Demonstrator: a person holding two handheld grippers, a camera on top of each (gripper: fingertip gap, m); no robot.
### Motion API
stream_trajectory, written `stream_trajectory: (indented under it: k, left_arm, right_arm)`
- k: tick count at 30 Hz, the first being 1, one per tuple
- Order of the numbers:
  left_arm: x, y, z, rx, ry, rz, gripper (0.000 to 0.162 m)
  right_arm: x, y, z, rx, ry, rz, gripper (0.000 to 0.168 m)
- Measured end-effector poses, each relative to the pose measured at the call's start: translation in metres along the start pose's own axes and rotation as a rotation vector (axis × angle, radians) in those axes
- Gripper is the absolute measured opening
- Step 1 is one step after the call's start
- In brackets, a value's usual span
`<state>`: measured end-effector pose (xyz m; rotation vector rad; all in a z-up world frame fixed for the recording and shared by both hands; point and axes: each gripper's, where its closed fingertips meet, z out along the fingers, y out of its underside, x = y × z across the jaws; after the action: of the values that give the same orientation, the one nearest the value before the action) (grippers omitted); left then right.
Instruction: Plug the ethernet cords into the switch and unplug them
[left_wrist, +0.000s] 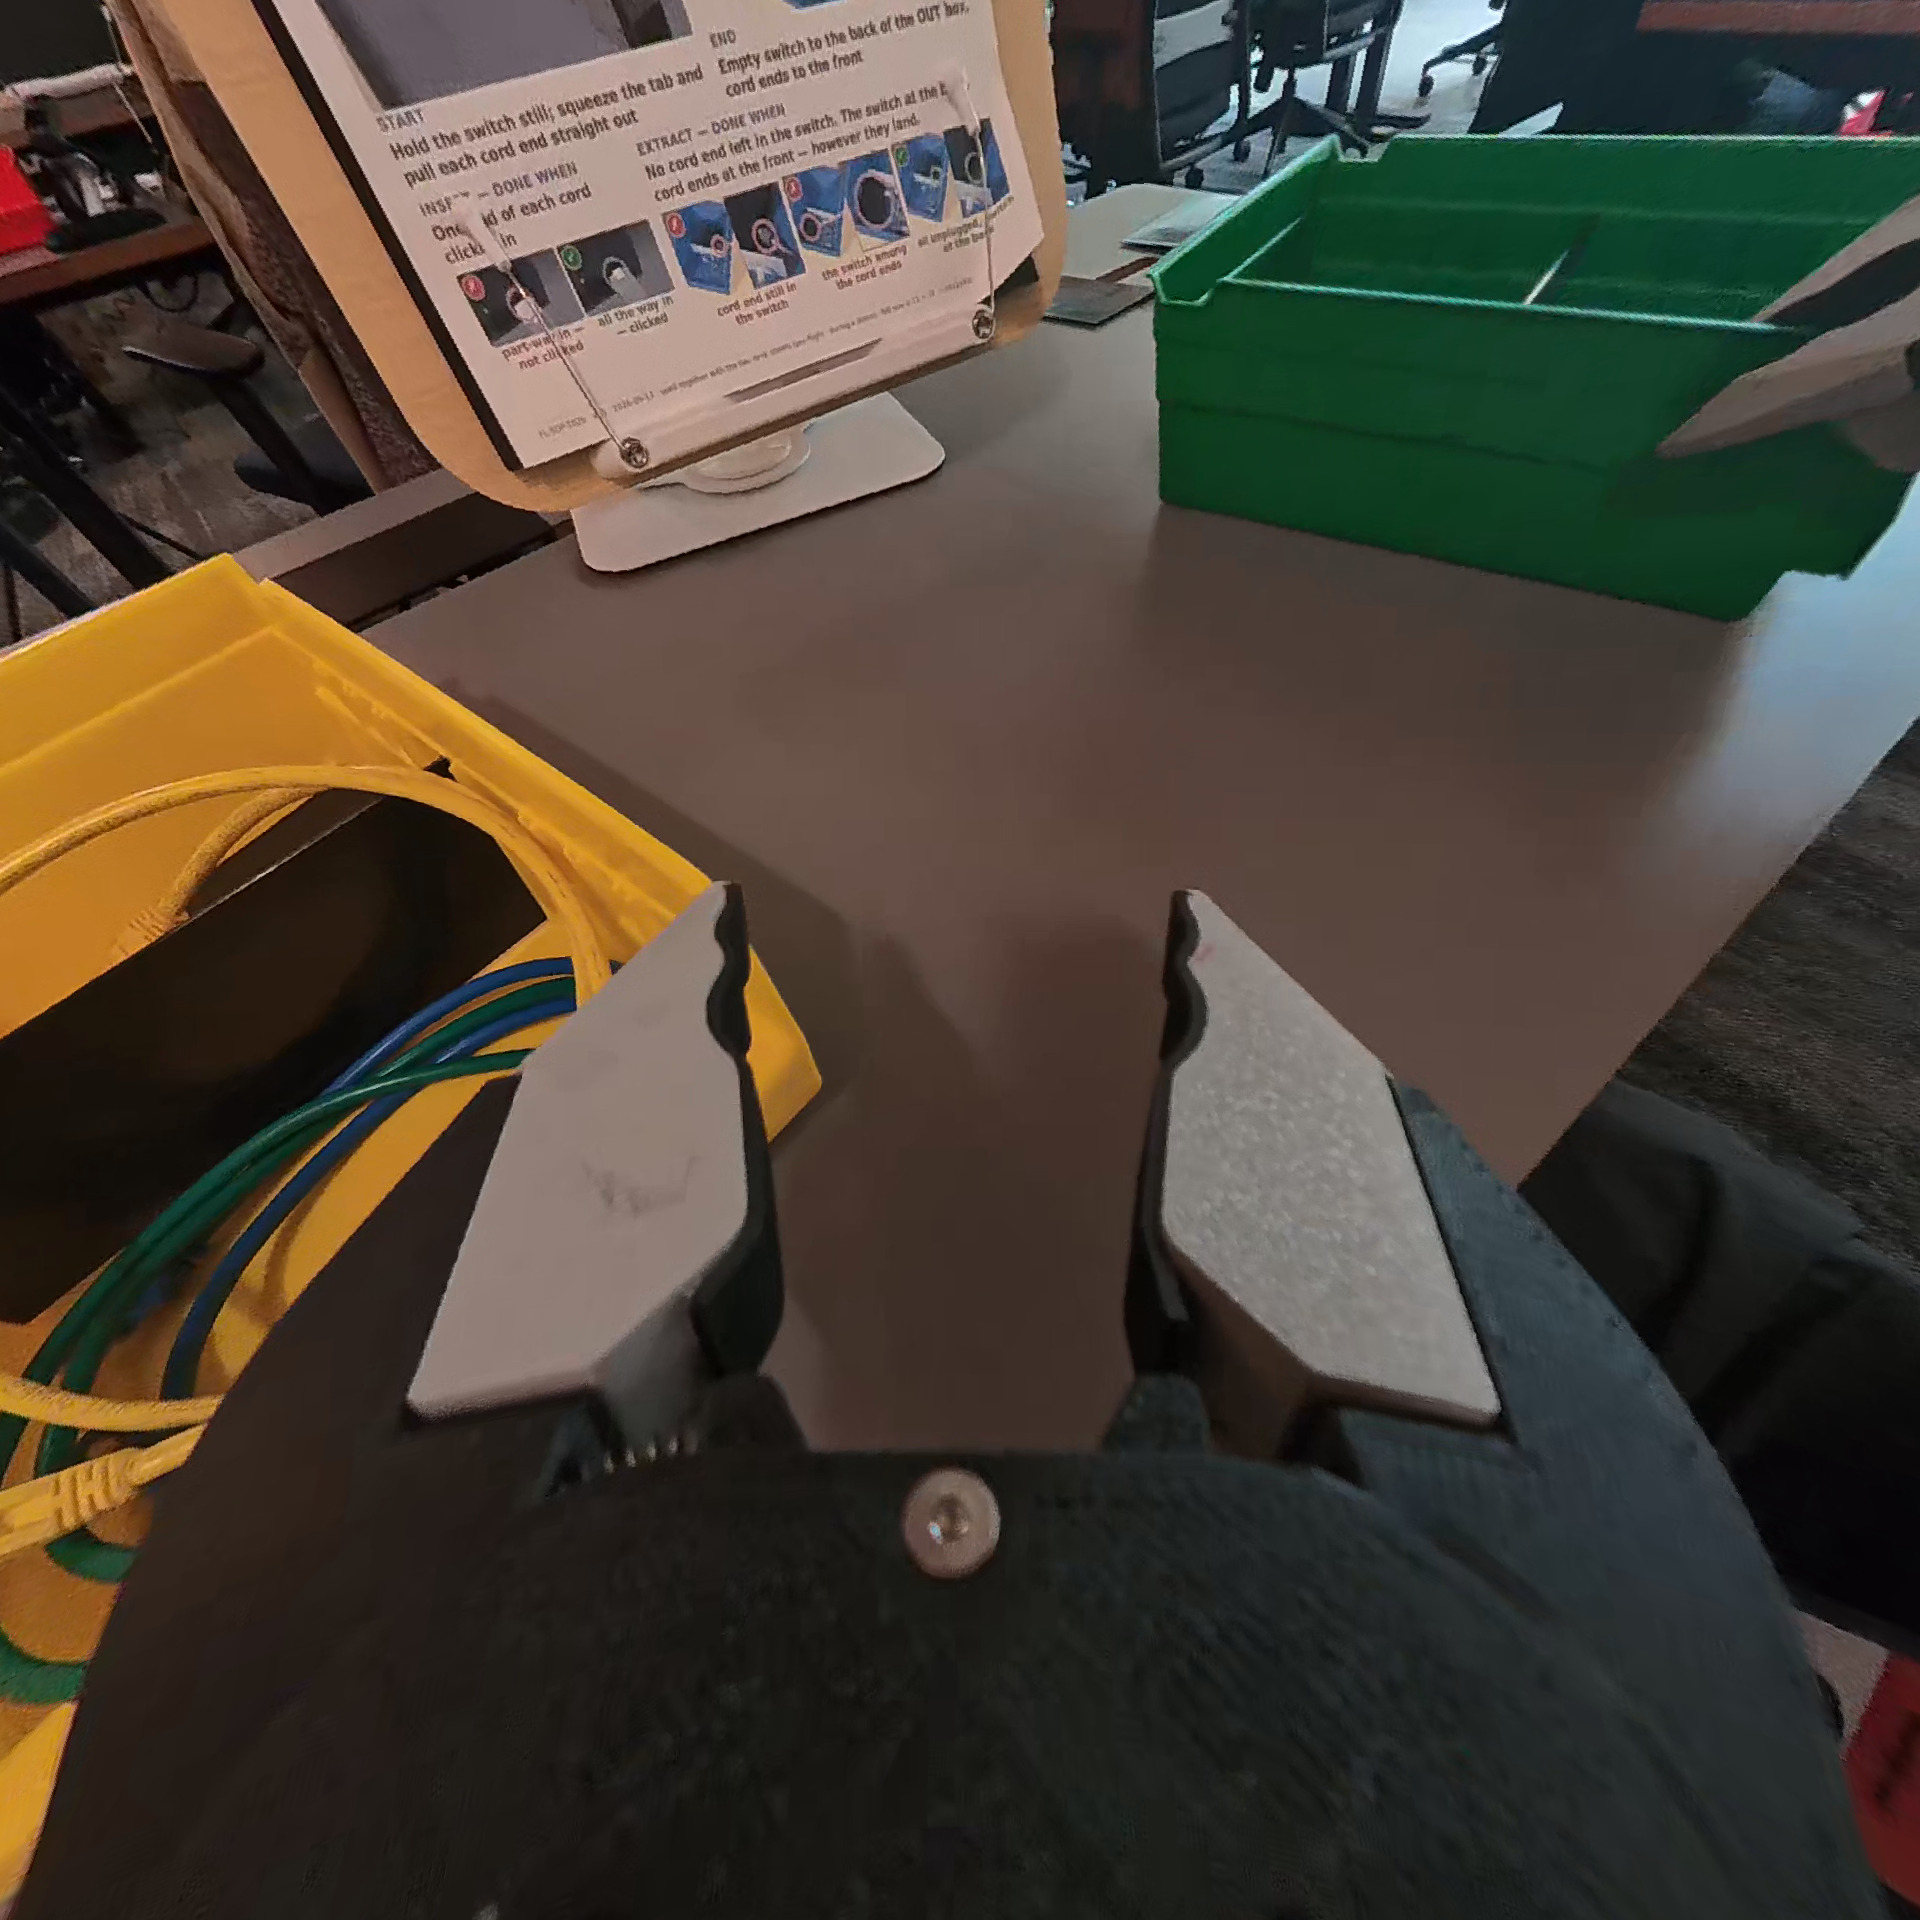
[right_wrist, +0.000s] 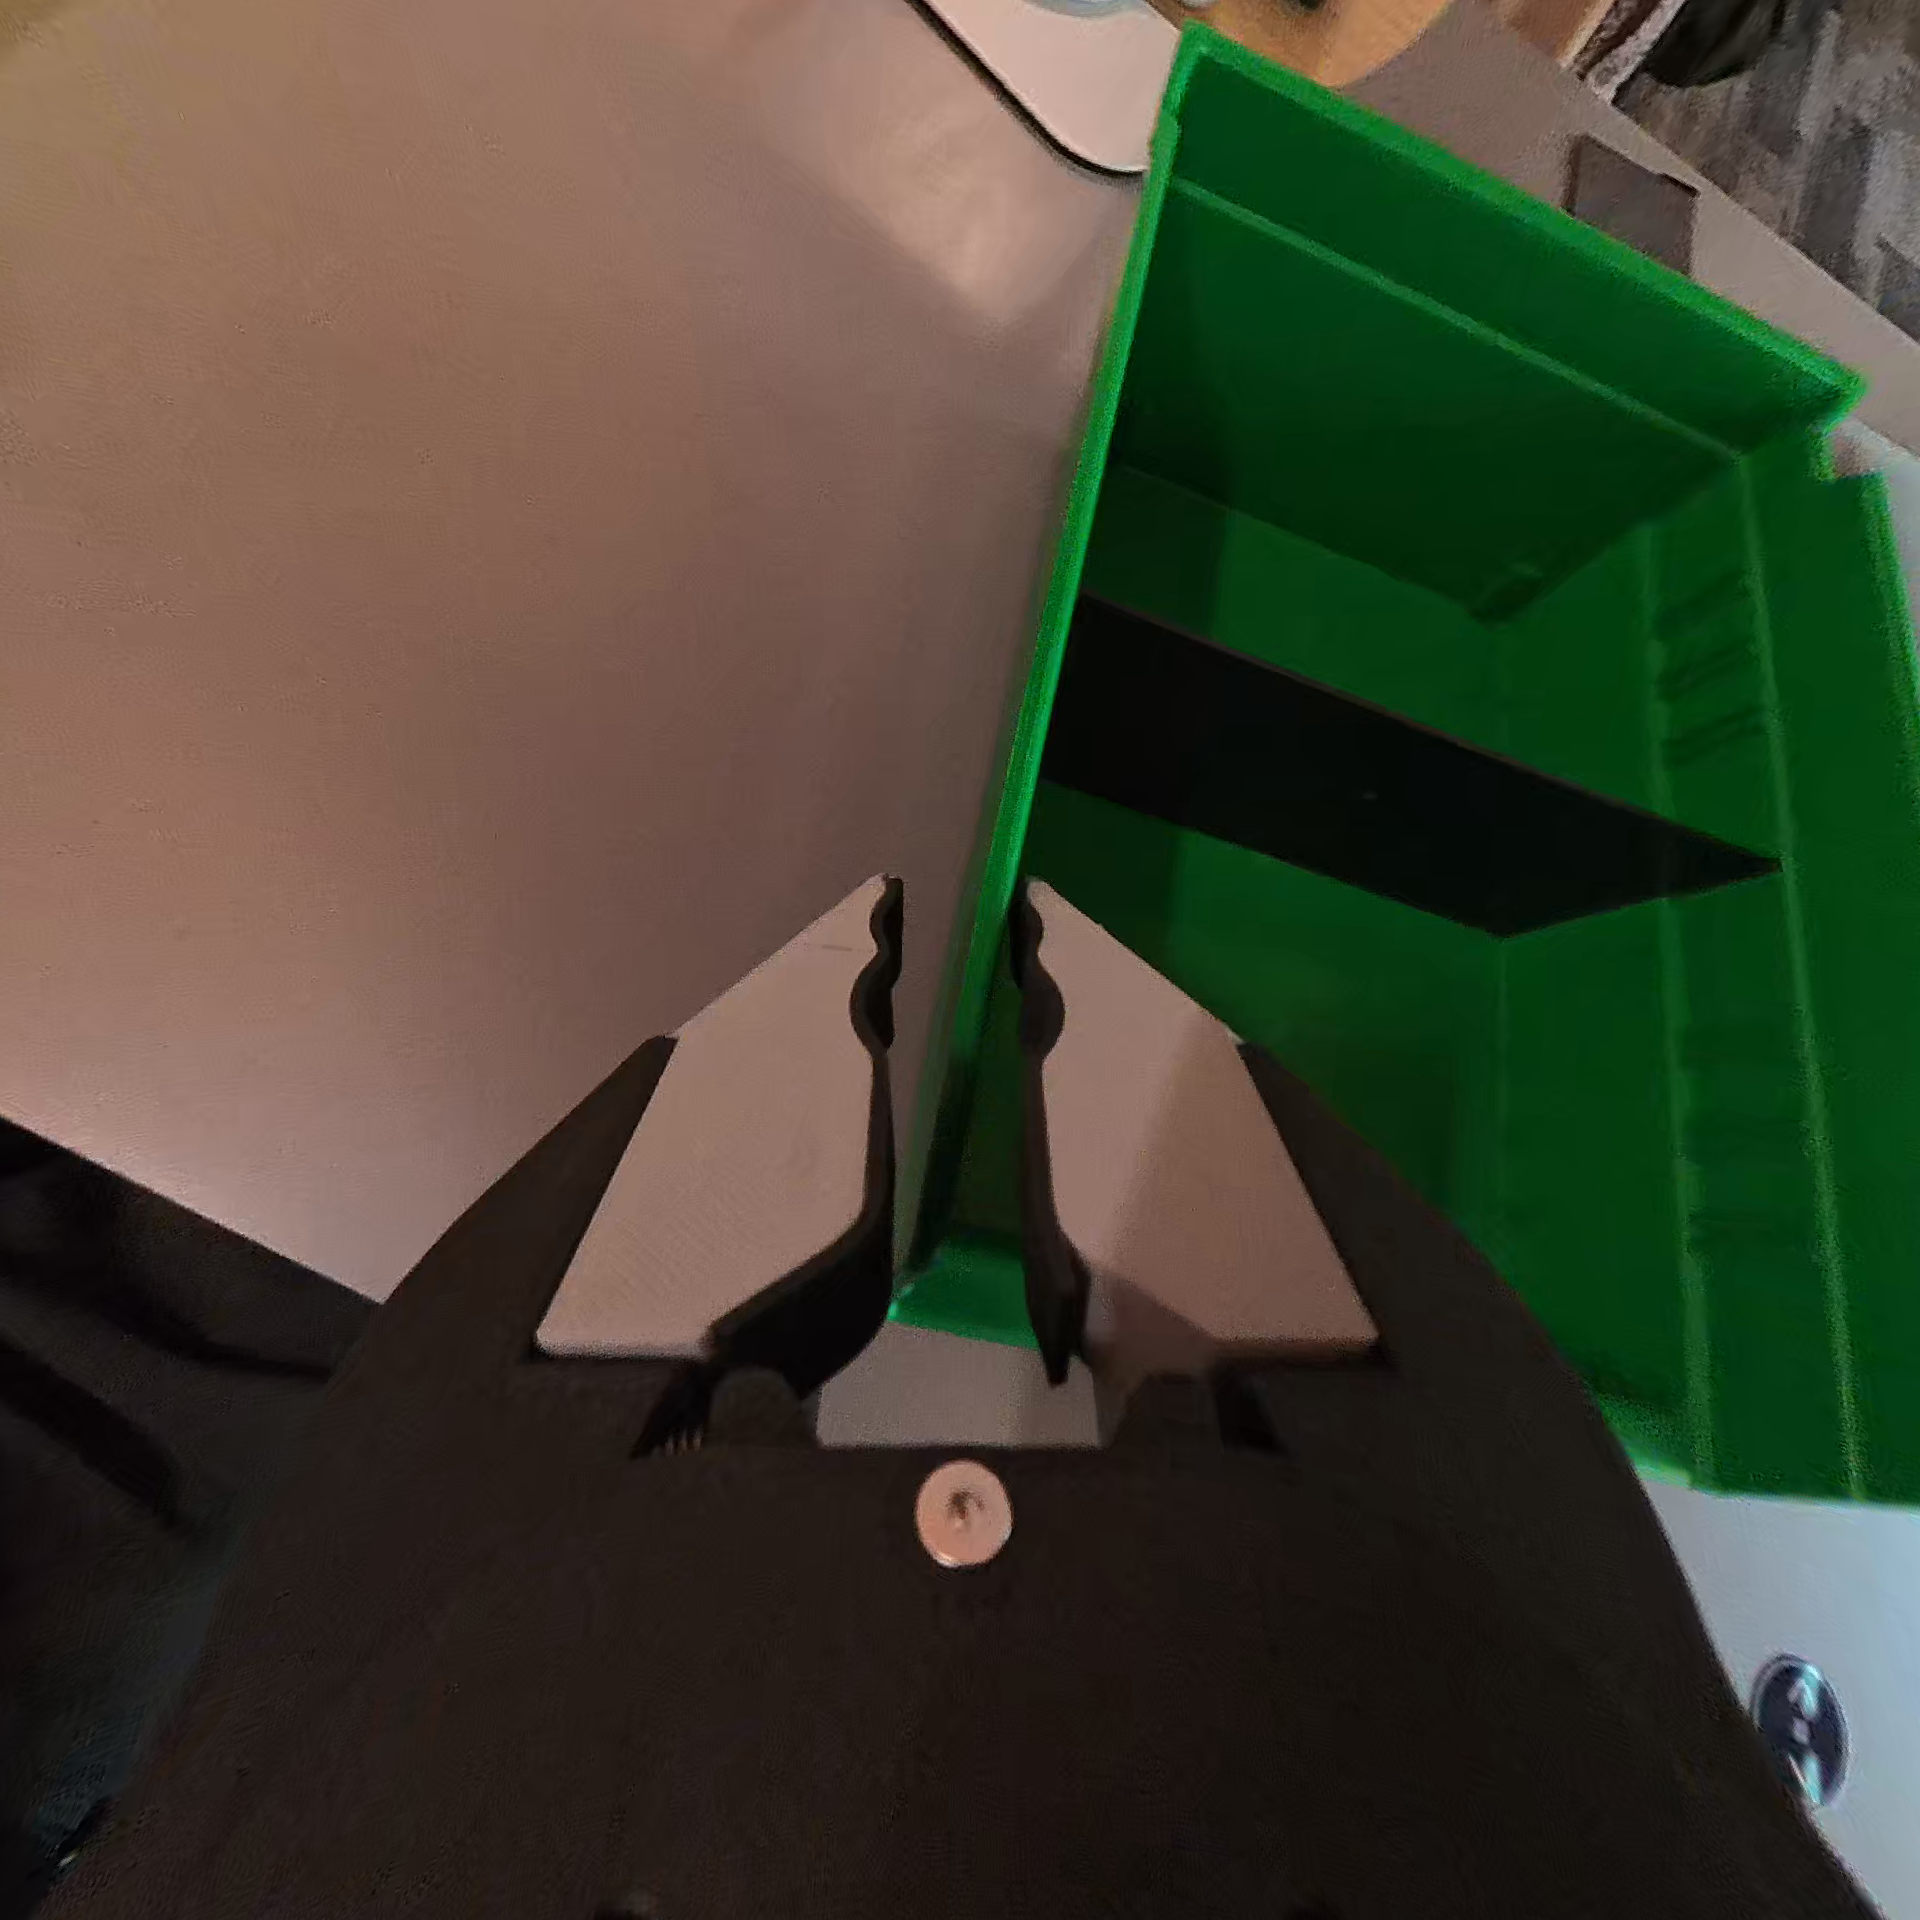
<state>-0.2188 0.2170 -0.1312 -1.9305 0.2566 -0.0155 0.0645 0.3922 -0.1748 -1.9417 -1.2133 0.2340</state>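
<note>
Currently the ethernet cords (left_wrist: 343, 1101) are seen in the yellow bin (left_wrist: 312, 717) at the left of the left wrist view: yellow, blue and green loops coiled together, one yellow plug end (left_wrist: 62, 1501) lying near the bin's front. A dark box-like shape (left_wrist: 208, 1039) sits under the loops; whether it is the switch cannot be told.

The left gripper (left_wrist: 956, 914) is held over bare table just beside the yellow bin, its fingers spread wide with nothing between them.

The right gripper (right_wrist: 956, 904) is clamped on the near side wall of the green bin (right_wrist: 1455, 416), one finger outside the wall and one inside, at the bin's front corner. A black divider (right_wrist: 1351, 769) is seen crossing the bin's interior; nothing else is seen inside it. In the left wrist view the same green bin (left_wrist: 1455, 416) is found at the far right of the table, with the other gripper's fingers (left_wrist: 1808, 384) at its edge.

The table (left_wrist: 1039, 727) is a smooth grey-brown surface, matte, with soft glare toward the right edge. An instruction sheet (left_wrist: 675, 208) is propped on a white stand (left_wrist: 769, 488) at the far side, between the two bins. Dark flat pads (left_wrist: 1101, 301) lie behind the green bin.

Beyond the table, office chairs (left_wrist: 1299, 83), desks and patterned carpet (left_wrist: 1797, 935) are visible; the room is dim.
</note>
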Motion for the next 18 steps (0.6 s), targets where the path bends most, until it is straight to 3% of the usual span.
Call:
stream_trajectory:
  k: [4, 10, 13, 18]
  left_arm:
    - [0.008, 0.001, 0.0, -0.014, 0.007, 0.021, 0.079]
    - [0.007, -0.005, -0.007, 0.013, -0.003, 0.017, 0.081]
    - [0.003, -0.007, -0.011, 0.03, 0.015, -0.01, 0.085]
    - [0.002, -0.013, -0.015, 0.09, 0.083, -0.079, 0.096]
  right_arm:
    - [-0.016, -0.003, -0.003, -0.013, -0.026, -0.071, 0.031]
    - [-0.022, -0.019, -0.029, 0.101, -0.109, -0.044, 0.028]
    - [-0.04, -0.039, -0.051, 0.26, -0.256, -0.037, 0.018]
    - [-0.033, -0.077, -0.074, 0.497, -0.247, 0.067, 0.036]
